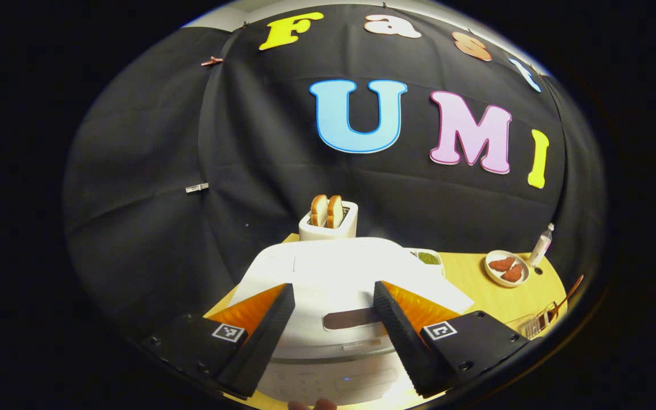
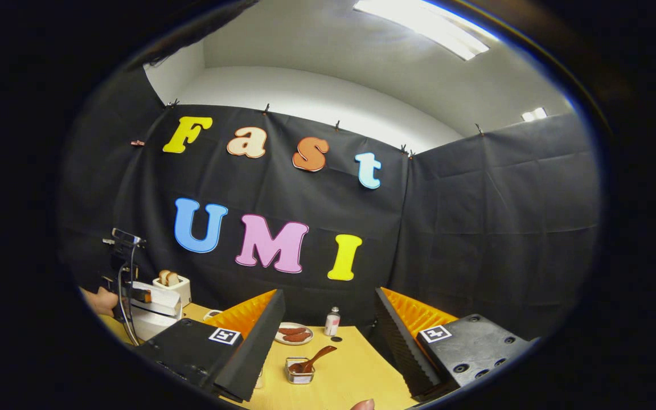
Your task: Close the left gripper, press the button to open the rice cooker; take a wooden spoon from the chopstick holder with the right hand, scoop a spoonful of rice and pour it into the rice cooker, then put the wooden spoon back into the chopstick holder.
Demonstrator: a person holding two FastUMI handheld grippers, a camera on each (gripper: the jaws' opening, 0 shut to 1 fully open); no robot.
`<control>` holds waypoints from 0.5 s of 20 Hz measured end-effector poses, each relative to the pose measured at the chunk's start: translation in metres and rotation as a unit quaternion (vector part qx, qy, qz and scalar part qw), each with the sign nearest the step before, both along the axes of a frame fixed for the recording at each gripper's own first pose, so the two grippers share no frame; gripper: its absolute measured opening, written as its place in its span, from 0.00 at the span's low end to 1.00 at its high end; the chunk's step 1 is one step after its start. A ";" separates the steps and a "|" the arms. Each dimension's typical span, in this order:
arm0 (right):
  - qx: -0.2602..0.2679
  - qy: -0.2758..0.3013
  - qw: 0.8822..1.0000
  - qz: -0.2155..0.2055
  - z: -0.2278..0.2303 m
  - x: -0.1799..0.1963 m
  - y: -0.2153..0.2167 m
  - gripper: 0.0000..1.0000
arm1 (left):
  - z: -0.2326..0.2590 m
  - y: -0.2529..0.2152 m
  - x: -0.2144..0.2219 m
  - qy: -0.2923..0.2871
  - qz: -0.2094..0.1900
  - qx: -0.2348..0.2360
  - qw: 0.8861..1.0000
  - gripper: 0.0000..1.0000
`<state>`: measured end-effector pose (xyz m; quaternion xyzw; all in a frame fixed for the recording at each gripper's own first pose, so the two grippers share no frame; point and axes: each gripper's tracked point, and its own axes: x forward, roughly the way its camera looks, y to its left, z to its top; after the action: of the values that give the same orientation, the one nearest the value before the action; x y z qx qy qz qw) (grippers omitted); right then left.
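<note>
White rice cooker [image 1: 333, 279] sits shut; behind it a toaster [image 1: 328, 225] holds bread. Right of it, a plate [image 1: 506, 267] (two brown pieces). Both grippers [image 1: 333, 336] [image 2: 328, 347] gape apart.

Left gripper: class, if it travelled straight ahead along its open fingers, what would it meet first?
Most likely the closed white rice cooker: the left gripper frames its lid and dark button strip close ahead. The toaster stands farther behind; depth is uncertain.
</note>
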<state>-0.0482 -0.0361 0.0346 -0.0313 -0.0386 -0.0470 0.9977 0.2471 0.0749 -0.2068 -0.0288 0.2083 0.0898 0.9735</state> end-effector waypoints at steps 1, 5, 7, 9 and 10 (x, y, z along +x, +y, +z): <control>-0.008 -0.001 1.000 0.004 0.001 0.000 0.003 0.98 | -0.008 0.000 -0.003 0.012 0.001 -0.006 1.000 0.99; -0.041 -0.009 0.999 0.019 0.006 -0.003 0.012 0.97 | -0.014 -0.004 -0.014 0.012 0.003 0.000 1.000 0.99; -0.043 -0.010 0.999 0.020 0.006 -0.004 0.012 0.98 | -0.020 -0.004 -0.018 0.017 0.004 0.006 1.000 0.99; -0.044 -0.007 0.999 0.018 0.004 -0.006 0.010 0.97 | -0.030 -0.005 -0.023 0.031 0.007 0.010 0.999 0.99; -0.046 -0.007 0.999 0.019 0.003 -0.006 0.010 0.98 | -0.029 -0.006 -0.025 0.026 0.006 0.015 1.000 1.00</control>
<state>-0.0544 -0.0259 0.0375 -0.0759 -0.0478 -0.0264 0.9956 0.2216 0.0693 -0.2356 -0.0128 0.2321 0.0995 0.9675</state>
